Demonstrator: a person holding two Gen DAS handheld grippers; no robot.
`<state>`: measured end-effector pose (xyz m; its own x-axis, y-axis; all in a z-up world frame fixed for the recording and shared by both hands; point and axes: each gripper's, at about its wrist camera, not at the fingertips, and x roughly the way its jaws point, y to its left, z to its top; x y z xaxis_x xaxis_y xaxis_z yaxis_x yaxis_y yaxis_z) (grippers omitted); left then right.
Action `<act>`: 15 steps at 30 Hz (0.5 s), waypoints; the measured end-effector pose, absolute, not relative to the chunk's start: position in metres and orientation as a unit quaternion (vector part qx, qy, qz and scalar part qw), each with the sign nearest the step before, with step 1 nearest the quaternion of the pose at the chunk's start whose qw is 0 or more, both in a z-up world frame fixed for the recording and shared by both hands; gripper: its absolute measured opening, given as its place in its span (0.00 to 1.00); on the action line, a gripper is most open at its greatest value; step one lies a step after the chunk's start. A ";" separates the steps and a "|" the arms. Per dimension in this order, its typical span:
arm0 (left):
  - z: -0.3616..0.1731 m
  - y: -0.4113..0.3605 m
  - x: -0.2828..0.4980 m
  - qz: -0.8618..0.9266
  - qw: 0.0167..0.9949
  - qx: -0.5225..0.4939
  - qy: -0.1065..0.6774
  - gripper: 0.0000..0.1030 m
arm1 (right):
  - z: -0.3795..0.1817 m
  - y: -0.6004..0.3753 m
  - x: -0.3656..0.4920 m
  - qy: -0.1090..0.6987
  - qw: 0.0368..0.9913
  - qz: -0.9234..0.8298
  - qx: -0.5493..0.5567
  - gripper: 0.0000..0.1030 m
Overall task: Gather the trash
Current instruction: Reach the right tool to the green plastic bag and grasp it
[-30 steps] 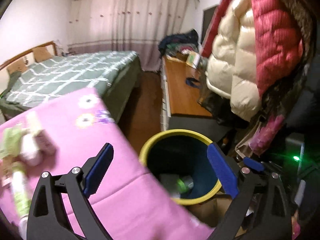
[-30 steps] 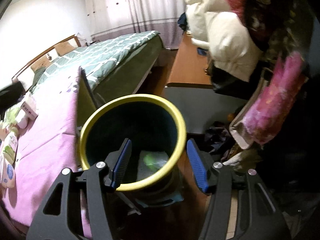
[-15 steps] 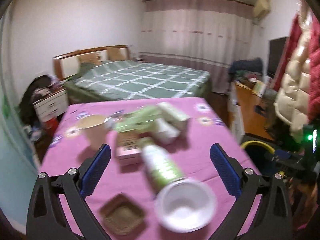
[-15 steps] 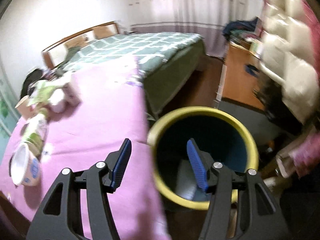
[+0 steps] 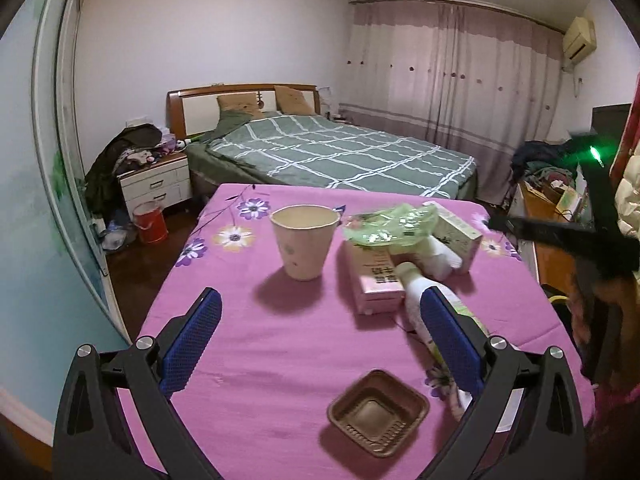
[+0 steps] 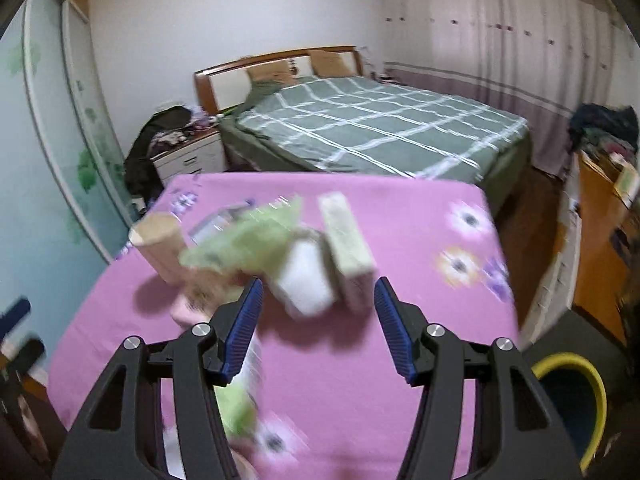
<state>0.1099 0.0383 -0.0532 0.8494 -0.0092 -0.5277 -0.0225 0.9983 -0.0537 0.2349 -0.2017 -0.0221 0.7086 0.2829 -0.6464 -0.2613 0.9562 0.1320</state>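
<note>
Both tools face the pile of rubbish on the pink-clothed counter [image 5: 304, 360], and neither carries anything, so the step in hand looks like the approach to the next pick. The left hand-held gripper [image 5: 320, 344] stands wide, its jaws empty, hanging over bare cloth. Ahead of it stands a paper cup [image 5: 303, 241], upright. To the cup's right lies a pink carton [image 5: 376, 280] with a crumpled green wrapper [image 5: 390, 226] on top, a pale green box [image 5: 456, 232] behind, and a white bottle [image 5: 424, 300] on its side, partly hidden by the left gripper's right jaw. A brown plastic tray [image 5: 378, 416] sits nearest the camera.

The right hand-held gripper [image 6: 318, 326] is open about halfway, with nothing between the jaws, aimed at the white container [image 6: 306, 280] and the box beside it; this view is blurred. The yellow-rimmed bin [image 6: 576, 384] waits on the floor at the counter's right corner.

The next move likely calls for either gripper to settle on one piece, lower around it, and close. The tray or cup look easiest for the left; the leaning pile may shift if the right nudges it.
</note>
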 end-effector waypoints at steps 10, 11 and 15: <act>-0.064 0.042 0.119 0.010 0.958 -0.030 0.286 0.95 | -0.041 -0.153 0.313 0.421 0.889 0.178 0.030 0.54; -0.065 0.041 0.120 0.010 0.957 -0.031 0.287 0.95 | -0.043 -0.151 0.318 0.429 0.885 0.177 0.032 0.54; -0.070 0.042 0.122 0.007 0.955 -0.034 0.293 0.95 | -0.054 -0.143 0.325 0.448 0.876 0.176 0.033 0.55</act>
